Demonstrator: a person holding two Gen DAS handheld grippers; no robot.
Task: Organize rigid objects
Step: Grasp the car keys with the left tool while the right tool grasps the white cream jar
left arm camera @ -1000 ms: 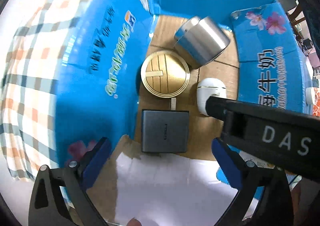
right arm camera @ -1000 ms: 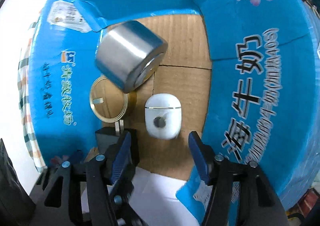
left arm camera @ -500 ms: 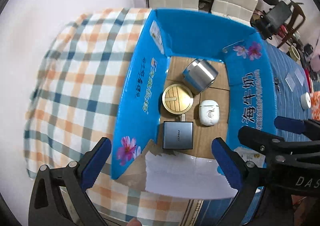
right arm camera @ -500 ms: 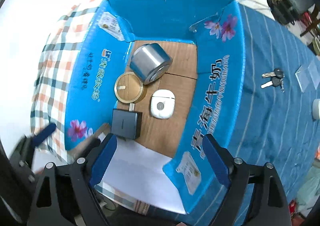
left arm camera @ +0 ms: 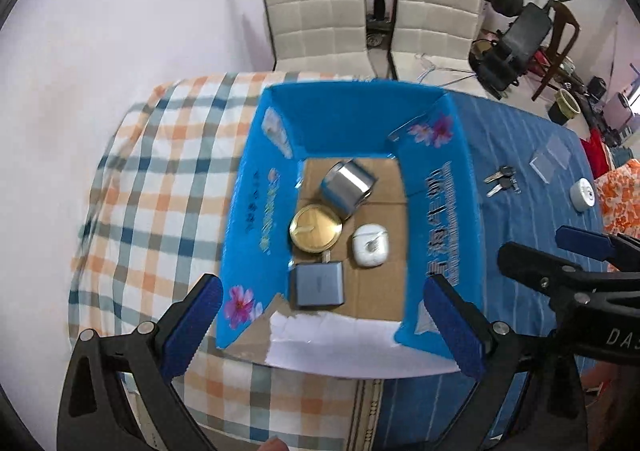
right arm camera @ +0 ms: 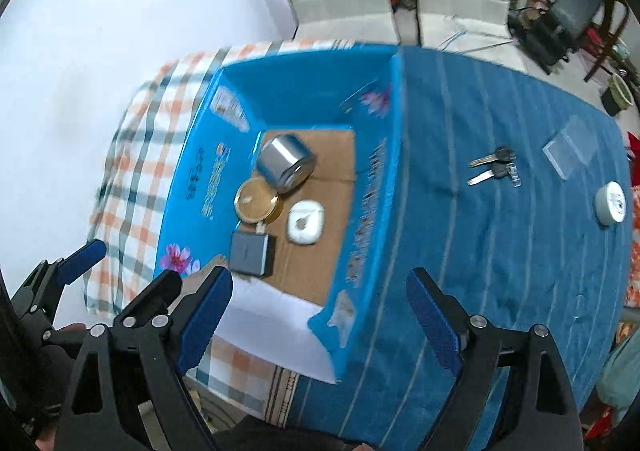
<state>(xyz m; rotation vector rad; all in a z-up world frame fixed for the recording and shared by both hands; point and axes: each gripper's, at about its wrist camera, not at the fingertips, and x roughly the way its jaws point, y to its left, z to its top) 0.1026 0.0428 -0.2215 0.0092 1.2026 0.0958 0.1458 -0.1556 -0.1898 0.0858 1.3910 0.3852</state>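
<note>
Left wrist view: the left gripper (left arm camera: 320, 325) hangs high above the box (left arm camera: 440, 219) with its jaws spread wide and nothing between them. A second ago it sat low inside the box, close over the charger (left arm camera: 317, 285); it has since risen clear, and the whole table now shows. The rise suggests the latest item has been delivered and another pickup is due. On the box floor lie four items: one steel can (left arm camera: 347, 187) tipped on its side at the far end, one gold lid (left arm camera: 316, 228) touching it, one white earbud case (left arm camera: 370, 244) to the right, and the charger nearest. The right gripper's fingers (left arm camera: 584, 243) enter from the right edge.

Right wrist view: the right gripper (right arm camera: 320, 317) is likewise high, jaws wide apart and empty; a second ago it hovered close over the case (right arm camera: 305, 222), which it appears to have released. The same four items lie in the box (right arm camera: 368, 187). Outside it, on the blue cloth (right arm camera: 500, 271) to the right, three items remain: one bunch of keys (right arm camera: 494, 170), one clear plastic piece (right arm camera: 570, 150) farther off, and one white round case (right arm camera: 611, 203) near the right edge. These are probably the remaining work, the keys lying nearest the box.
</note>
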